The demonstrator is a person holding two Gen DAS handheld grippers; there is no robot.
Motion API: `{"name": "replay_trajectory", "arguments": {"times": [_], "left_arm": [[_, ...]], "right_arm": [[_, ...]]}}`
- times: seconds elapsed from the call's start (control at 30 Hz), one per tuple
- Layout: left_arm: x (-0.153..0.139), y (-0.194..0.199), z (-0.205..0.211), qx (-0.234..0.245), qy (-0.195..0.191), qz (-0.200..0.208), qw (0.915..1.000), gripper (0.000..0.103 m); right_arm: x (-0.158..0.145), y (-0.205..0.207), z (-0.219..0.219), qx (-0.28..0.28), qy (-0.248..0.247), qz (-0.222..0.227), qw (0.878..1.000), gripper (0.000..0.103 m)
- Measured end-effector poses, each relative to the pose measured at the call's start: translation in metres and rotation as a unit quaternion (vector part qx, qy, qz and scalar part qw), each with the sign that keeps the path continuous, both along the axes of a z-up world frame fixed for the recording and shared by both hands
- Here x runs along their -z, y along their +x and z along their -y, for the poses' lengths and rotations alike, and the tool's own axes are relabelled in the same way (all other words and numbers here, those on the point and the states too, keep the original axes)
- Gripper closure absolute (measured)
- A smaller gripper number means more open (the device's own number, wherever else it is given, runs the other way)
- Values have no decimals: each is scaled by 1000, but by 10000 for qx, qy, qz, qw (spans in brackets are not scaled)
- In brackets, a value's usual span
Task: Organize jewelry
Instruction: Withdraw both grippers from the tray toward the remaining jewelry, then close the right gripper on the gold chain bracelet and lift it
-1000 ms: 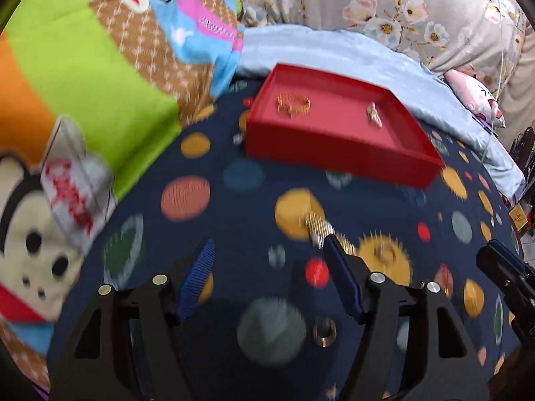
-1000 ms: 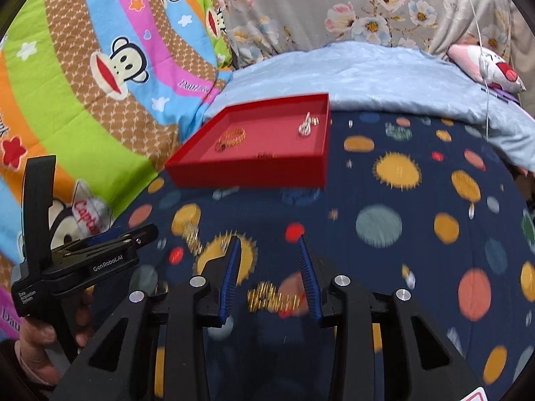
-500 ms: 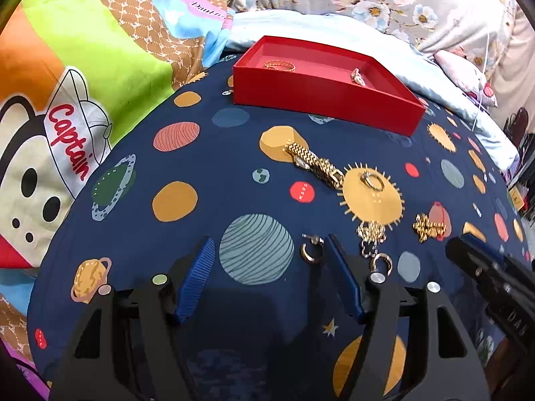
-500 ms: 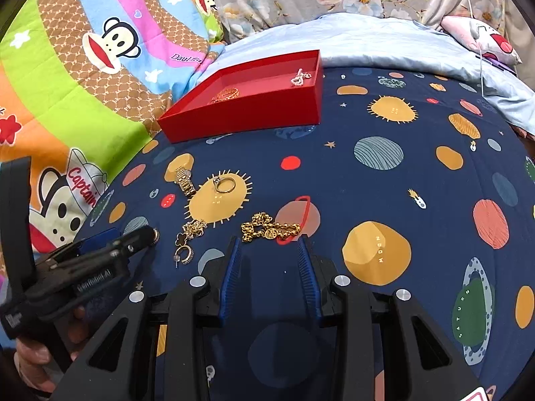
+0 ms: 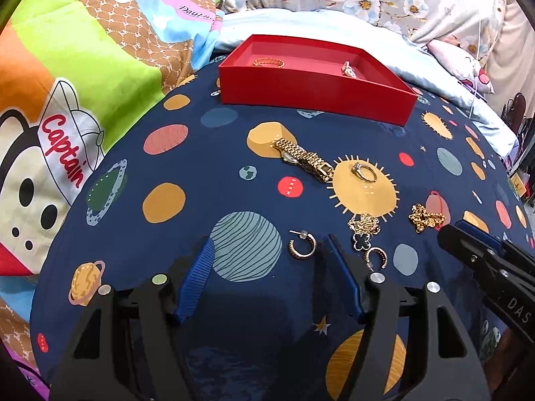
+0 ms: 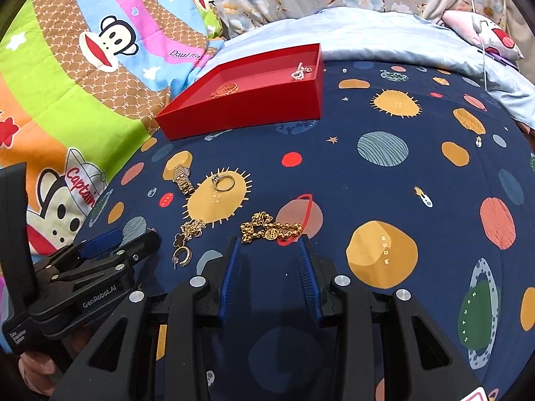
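The left tongs (image 5: 267,260) stand spread wide and empty, low over the planet-print bedspread (image 5: 187,153), with a gold hoop earring (image 5: 302,245) lying just inside the right-hand pad. The right tongs (image 6: 269,254) are parted more narrowly, also empty, their tips just short of a gold bead bracelet (image 6: 271,229) that lies across the gap ahead of them.

The rest of the jewelry sits loose on the bed: a gold watch (image 5: 302,160), a ring (image 5: 364,171), a clover-pendant chain (image 5: 362,230) with a second hoop earring (image 5: 376,255) beside it. The red tray (image 5: 314,90) at the far edge already holds a gold bangle (image 5: 269,63) and a small silver piece (image 5: 349,68).

The step in hand looks like a double pick-up. For the left, shifting slightly right would centre the hoop between the pads; closing off-centre risks flicking it away. The pads should press down into the soft cloth so that the thin hoop is caught rather than skated over. For the right, advancing until the pads straddle the bunched middle of the bracelet near its charm gives the surest hold; a grip on one end would let it dangle and snag. Lift straight, then carry to the tray.
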State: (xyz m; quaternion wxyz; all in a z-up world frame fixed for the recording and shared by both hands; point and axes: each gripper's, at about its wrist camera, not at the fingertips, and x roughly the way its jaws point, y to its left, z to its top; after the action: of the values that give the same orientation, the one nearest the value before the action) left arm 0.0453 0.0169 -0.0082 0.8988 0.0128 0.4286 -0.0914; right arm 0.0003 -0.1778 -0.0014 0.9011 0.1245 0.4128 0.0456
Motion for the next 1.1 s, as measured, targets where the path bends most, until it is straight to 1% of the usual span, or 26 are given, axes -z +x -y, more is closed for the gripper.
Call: {"name": "replay_trajectory", "arguments": {"times": [0.33,0.53,0.73,0.8,0.87,0.93,1.1], "left_arm": [[0,1,3,25,-44,-2,10000,38],[1,1,3,45,-60,-8,10000,36],[1,1,4,45,-57,-8,10000,35],[1,1,4,43,-63,-7,10000,35],[0,1,4,43,-68,-7,10000,35],[0,1,4,44,-84,-6,10000,35],[0,0,4,49,-121,-4,9999,35]], "right_arm": [[2,19,-8,-163,-31,-105,9998,68],[2,25,-15,-194,-193,-103,9996,68],[1,26,-24,-200,-529,-131,9983,69],[1,27,-27,-176,-691,-148,9973,72],[1,27,-27,-105,-850,-167,9962,85],[1,27,-25,-57,-937,-183,9954,92],[0,22,-18,-7,-793,-151,9967,98]]}}
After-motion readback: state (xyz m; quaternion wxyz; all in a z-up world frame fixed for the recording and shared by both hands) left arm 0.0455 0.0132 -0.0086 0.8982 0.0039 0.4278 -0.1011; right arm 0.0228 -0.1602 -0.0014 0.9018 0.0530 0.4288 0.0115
